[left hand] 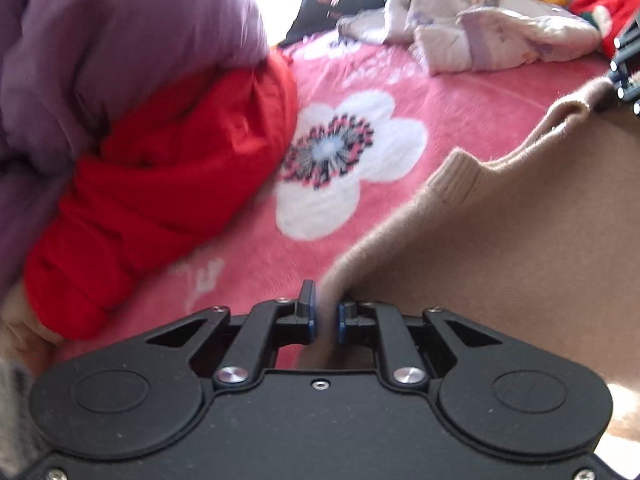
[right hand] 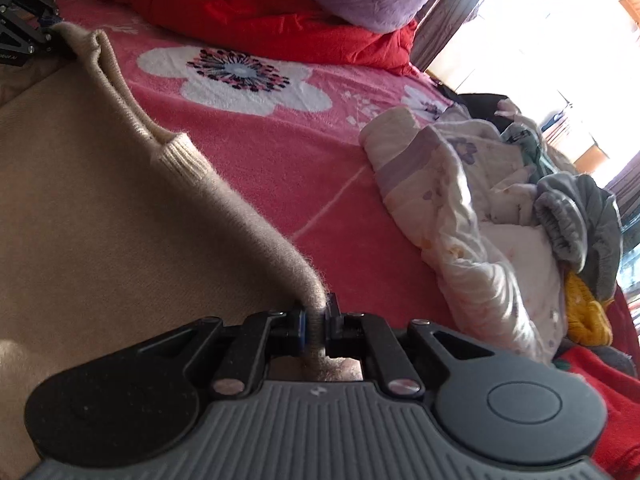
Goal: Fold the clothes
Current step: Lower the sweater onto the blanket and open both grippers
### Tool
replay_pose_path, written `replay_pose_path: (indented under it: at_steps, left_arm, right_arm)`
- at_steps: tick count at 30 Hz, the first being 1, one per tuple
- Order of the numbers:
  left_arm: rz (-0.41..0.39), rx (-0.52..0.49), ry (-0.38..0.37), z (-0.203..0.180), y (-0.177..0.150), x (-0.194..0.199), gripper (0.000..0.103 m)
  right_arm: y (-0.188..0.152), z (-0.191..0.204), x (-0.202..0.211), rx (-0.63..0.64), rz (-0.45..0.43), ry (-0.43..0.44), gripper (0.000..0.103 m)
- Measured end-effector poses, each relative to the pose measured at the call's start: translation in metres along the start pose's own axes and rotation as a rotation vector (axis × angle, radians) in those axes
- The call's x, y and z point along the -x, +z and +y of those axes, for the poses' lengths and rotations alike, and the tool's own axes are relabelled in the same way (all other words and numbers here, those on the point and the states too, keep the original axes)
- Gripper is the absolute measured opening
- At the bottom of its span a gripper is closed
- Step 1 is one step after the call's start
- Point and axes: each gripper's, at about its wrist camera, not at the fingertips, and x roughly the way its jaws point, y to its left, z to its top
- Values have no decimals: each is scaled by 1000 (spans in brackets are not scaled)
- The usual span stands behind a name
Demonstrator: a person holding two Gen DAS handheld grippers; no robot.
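A beige knit sweater [left hand: 520, 240] is held stretched above a pink flowered blanket [left hand: 248, 248]. My left gripper [left hand: 326, 314] is shut on one edge of it. My right gripper [right hand: 316, 322] is shut on another edge of the same sweater [right hand: 100, 220]. A ribbed cuff or collar [right hand: 182, 156] shows along the upper edge between the two grips. The right gripper shows at the far right of the left wrist view [left hand: 626, 68], and the left gripper at the top left of the right wrist view [right hand: 24, 24].
A red garment [left hand: 168, 184] under a purple padded one [left hand: 112, 40] lies on the blanket's left side. A pile of unfolded clothes [right hand: 500, 216] with a white floral piece, grey, yellow and red items lies opposite. Bright window [right hand: 540, 40] beyond.
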Motion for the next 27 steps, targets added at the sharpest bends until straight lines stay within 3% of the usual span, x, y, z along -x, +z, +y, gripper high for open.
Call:
replay_pose_path:
  at_steps: [2, 5, 7, 9, 11, 16, 20, 27]
  left_arm:
    - [35, 62, -52, 12, -4, -12, 21]
    - [72, 286, -167, 49, -8, -23, 41]
    - [67, 372, -180, 64, -10, -20, 62]
    - [41, 409, -169, 71, -14, -7, 63]
    - [1, 352, -116, 63, -16, 13, 63]
    - [-52, 390, -63, 62, -22, 42, 63]
    - [-126, 554, -125, 70, -28, 79, 63]
    - [-193, 647, -132, 2, -76, 165, 63]
  right_arm:
    - [1, -1, -12, -23, 24, 14, 10]
    - [2, -7, -18, -62, 33, 27, 16]
    - [0, -15, -9, -94, 8, 26, 20]
    - [-2, -23, 0, -126, -17, 25, 50]
    - [-4, -31, 10, -159, -43, 23, 65]
    - [-27, -53, 45, -347, -123, 60, 66]
    - [-56, -61, 83, -486, -190, 90, 69]
    - [-176, -58, 151, -878, -302, 111, 70]
